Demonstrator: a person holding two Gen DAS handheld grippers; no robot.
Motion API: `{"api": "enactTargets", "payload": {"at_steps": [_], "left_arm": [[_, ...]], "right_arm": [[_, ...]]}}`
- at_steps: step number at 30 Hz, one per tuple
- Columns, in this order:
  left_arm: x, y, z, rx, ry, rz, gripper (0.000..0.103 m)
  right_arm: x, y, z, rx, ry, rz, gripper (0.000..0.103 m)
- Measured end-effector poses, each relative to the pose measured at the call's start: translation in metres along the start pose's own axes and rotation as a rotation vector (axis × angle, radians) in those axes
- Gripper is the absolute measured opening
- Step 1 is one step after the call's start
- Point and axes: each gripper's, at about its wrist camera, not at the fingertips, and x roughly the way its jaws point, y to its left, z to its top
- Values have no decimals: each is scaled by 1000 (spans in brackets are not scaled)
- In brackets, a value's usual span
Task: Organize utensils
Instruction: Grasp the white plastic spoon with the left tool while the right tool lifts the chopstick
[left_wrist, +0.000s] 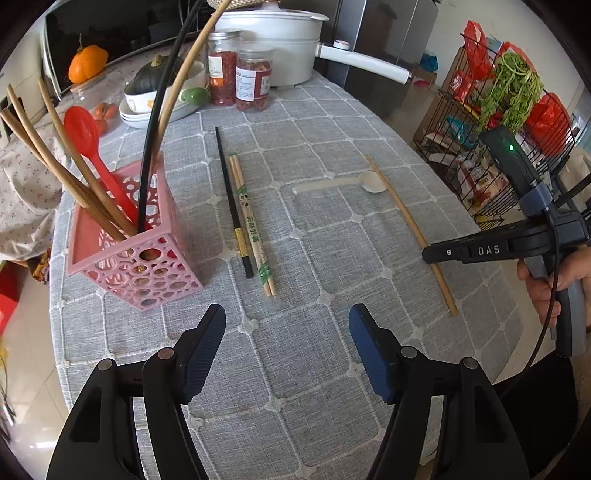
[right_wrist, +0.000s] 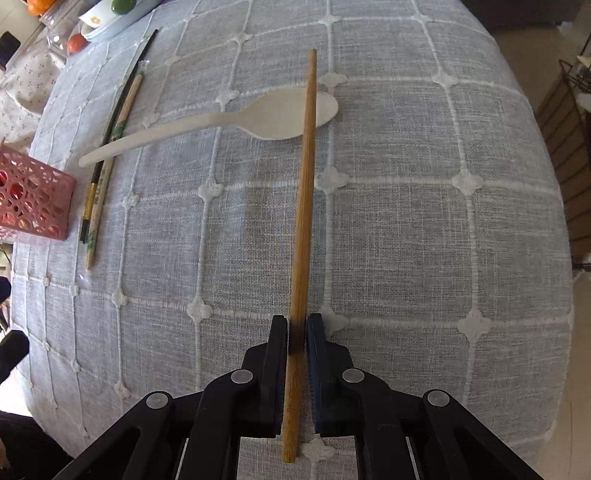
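The right gripper (right_wrist: 296, 334) straddles a bamboo chopstick (right_wrist: 304, 206) lying on the tabletop (right_wrist: 424, 240), not visibly clamping, seemingly for the pink basket (left_wrist: 136, 258), while the left gripper (left_wrist: 286, 325) hangs open.

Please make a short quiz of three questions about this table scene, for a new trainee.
1. True or false: the pink basket already holds a red spoon.
2. What lies between the jaws of the right gripper?
A) white spoon
B) brown chopstick
C) black chopstick
3. Fill in: the brown chopstick lies across the bowl of the ____ spoon.

Key: 1 true; 2 B; 3 white.
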Motion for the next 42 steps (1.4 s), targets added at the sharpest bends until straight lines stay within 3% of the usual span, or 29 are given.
{"api": "enactTargets", "payload": {"at_steps": [1, 3, 9, 11, 13, 21, 28, 35, 39, 42], "left_arm": [[2, -1, 0, 5, 3, 1, 72], [5, -4, 0, 17, 9, 6, 72], [15, -12, 1, 41, 18, 27, 72], [18, -15, 2, 57, 17, 42, 72], [22, -19, 4, 75, 19, 58, 72], [45, -43, 29, 136, 42, 90, 72], [90, -99, 84, 282, 96, 51, 72], [135, -133, 128, 455, 116, 71, 72], [159, -135, 149, 431, 135, 77, 71], [169, -128, 159, 348, 159, 16, 53]], "right_arm": [[-3, -1, 4, 8, -20, 0, 29], [-6, 1, 15, 9, -57, -7, 35], [6, 8, 50, -11, -94, -29, 35], [12, 8, 57, -19, -90, -17, 32], [17, 9, 60, -31, -76, -12, 7], [-21, -14, 41, -25, -126, 37, 7], [-50, -58, 20, 48, -166, 62, 7], [-52, -86, 12, 86, -156, 99, 7], [-54, -92, 11, 86, -155, 113, 7], [-55, -93, 11, 86, -159, 120, 7]]}}
